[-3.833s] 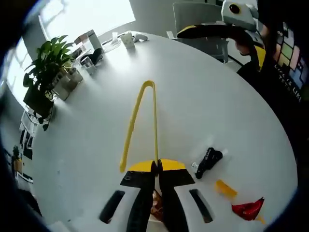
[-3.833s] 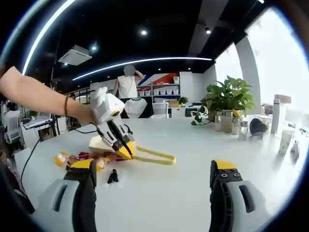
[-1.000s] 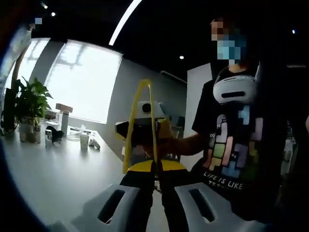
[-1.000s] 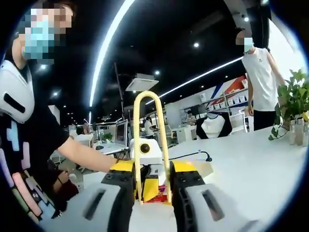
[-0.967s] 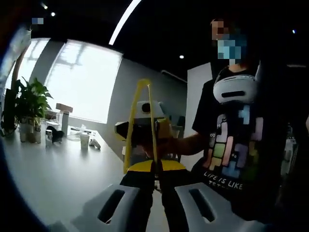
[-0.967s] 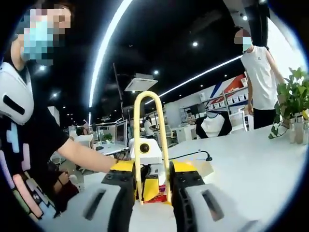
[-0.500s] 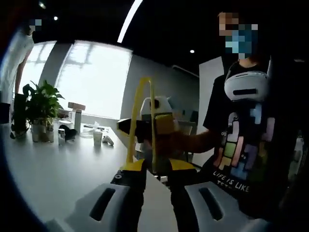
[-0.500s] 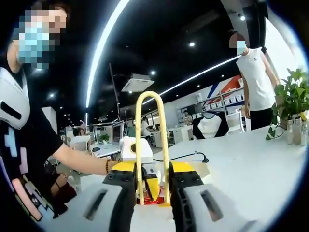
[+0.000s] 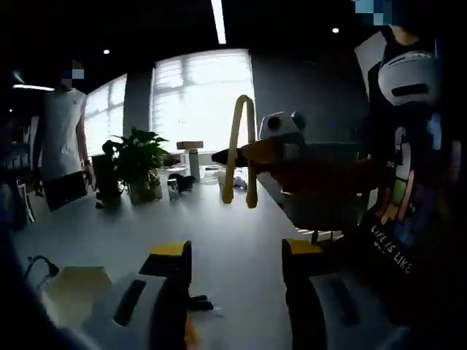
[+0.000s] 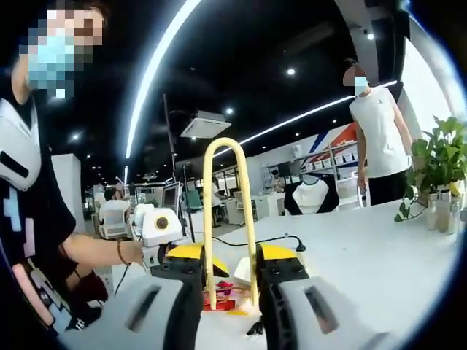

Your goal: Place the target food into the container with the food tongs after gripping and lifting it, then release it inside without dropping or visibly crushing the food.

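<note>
The yellow food tongs (image 10: 228,219), judged light and springy, are being pinched at mid-frame by the right gripper (image 10: 228,281), best held mid-arm, while the left gripper (image 9: 237,259) is being held spread.

Count's pretty short: one yellow tongs (image 10: 228,219), two grippers, one potted plant (image 9: 133,164), one white table (image 9: 233,240).

Right hand-held gripper (image 10: 229,284) clamped on tongs (image 10: 227,219); left hand-held gripper (image 9: 235,259) jaws apart
</note>
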`<act>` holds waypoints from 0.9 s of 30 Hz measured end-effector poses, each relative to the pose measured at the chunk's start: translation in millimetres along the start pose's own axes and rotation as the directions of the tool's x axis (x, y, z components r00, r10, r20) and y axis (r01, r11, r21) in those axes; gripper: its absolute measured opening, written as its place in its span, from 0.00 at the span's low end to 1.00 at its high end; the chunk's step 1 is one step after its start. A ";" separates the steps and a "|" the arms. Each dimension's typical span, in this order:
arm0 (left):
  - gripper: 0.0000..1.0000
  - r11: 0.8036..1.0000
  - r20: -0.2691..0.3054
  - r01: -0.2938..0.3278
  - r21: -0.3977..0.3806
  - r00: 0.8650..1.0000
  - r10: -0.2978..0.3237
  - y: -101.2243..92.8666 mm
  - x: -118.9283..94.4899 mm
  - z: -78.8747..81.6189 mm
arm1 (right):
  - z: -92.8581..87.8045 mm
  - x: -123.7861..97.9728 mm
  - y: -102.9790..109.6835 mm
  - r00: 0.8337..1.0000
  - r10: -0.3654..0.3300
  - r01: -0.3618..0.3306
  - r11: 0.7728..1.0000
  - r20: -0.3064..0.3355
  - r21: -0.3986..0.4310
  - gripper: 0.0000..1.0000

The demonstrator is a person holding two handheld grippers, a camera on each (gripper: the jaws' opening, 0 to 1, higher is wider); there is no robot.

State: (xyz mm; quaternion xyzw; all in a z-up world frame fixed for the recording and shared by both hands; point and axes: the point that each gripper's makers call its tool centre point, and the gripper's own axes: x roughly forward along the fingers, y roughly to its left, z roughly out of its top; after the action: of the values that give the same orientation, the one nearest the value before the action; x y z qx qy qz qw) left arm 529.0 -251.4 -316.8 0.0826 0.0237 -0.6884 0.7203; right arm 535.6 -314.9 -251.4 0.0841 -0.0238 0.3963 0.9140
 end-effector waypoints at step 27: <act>1.00 0.812 0.033 -0.584 -0.016 0.811 0.584 37.0 -108.9 18.8 | 0.5 26.4 -5.6 1.000 -0.007 0.007 1.000 -0.006 -0.003 0.24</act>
State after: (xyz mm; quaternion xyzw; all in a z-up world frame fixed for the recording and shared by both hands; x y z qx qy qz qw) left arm 558.8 -145.3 -279.0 0.0716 -0.0142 -0.4355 0.8972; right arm 557.8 -299.8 -248.7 0.0815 -0.0214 0.3932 0.9156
